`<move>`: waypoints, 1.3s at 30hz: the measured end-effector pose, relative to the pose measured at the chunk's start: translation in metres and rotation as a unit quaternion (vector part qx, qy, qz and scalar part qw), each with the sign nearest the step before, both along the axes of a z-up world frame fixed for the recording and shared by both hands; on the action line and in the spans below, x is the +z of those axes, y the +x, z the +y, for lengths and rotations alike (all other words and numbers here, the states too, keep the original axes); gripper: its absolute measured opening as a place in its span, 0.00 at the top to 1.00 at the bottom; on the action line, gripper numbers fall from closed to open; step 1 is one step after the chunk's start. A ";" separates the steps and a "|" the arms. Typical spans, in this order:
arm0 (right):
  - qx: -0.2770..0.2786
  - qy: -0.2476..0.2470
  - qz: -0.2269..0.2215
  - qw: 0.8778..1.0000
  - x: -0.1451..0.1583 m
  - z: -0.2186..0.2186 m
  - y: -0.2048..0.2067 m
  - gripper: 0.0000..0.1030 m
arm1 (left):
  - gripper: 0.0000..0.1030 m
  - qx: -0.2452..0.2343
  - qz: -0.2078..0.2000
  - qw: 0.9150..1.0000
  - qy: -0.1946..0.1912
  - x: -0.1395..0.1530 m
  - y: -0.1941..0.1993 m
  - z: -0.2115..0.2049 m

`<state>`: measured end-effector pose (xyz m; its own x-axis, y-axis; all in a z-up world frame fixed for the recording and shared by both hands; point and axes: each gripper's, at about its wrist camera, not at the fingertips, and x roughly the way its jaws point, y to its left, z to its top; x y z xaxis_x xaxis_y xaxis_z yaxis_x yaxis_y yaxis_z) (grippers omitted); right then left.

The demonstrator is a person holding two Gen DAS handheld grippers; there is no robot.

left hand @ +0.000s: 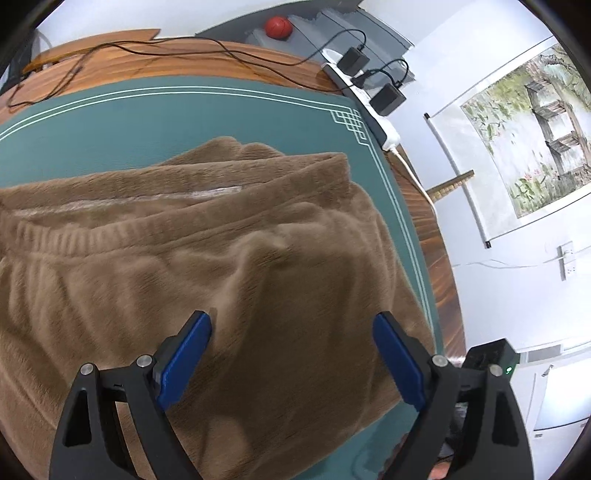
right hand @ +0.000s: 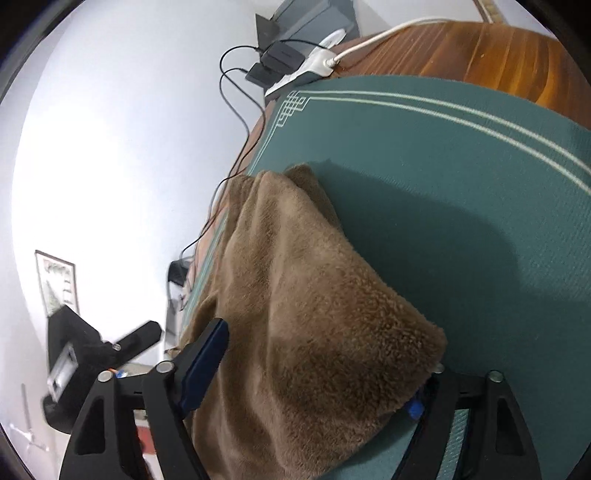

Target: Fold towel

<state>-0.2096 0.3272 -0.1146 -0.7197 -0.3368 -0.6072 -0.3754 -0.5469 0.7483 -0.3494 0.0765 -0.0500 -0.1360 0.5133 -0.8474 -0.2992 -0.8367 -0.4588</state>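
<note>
a: blue-padded fingers [right hand: 207,365] of the right gripper [right hand: 314,373] straddle a raised fold of the brown towel [right hand: 314,332]; whether they pinch it, i cannot tell.

b: and the left gripper [left hand: 291,354]?

a: jaws wide, empty, over the towel heaped on the green mat [left hand: 147,125].

b: risk?

a: plush, thick pile may slip out; the fold would sag crooked.

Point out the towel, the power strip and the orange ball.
towel [left hand: 229,258]: left wrist view, on its rumpled brown middle.
power strip [left hand: 386,129]: left wrist view, on its white body.
orange ball [left hand: 277,27]: left wrist view, on its centre.
</note>
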 end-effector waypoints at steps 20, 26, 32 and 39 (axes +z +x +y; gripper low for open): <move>0.133 0.431 0.182 0.874 0.071 -0.114 0.033 0.63 | 0.09 -0.098 -0.073 0.980 -0.157 0.031 -0.026 0.122; 0.143 0.447 0.205 0.859 0.075 -0.130 0.045 0.63 | 0.09 -0.120 -0.073 0.950 -0.278 0.004 -0.026 0.136; 0.142 0.456 0.197 0.856 0.078 -0.140 0.047 0.63 | 0.58 -0.110 -0.088 0.964 -0.225 -0.003 -0.032 0.115; 0.134 0.451 0.209 0.857 0.107 -0.173 0.053 0.63 | 0.64 -0.089 -0.073 0.988 -0.105 0.042 -0.038 0.044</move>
<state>-0.1567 0.1538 -0.0078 -0.9083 -0.0530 -0.4149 0.0516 -0.9986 0.0146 -0.3876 0.1201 -0.0076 0.0729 0.3284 -0.9417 -0.3935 -0.8582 -0.3297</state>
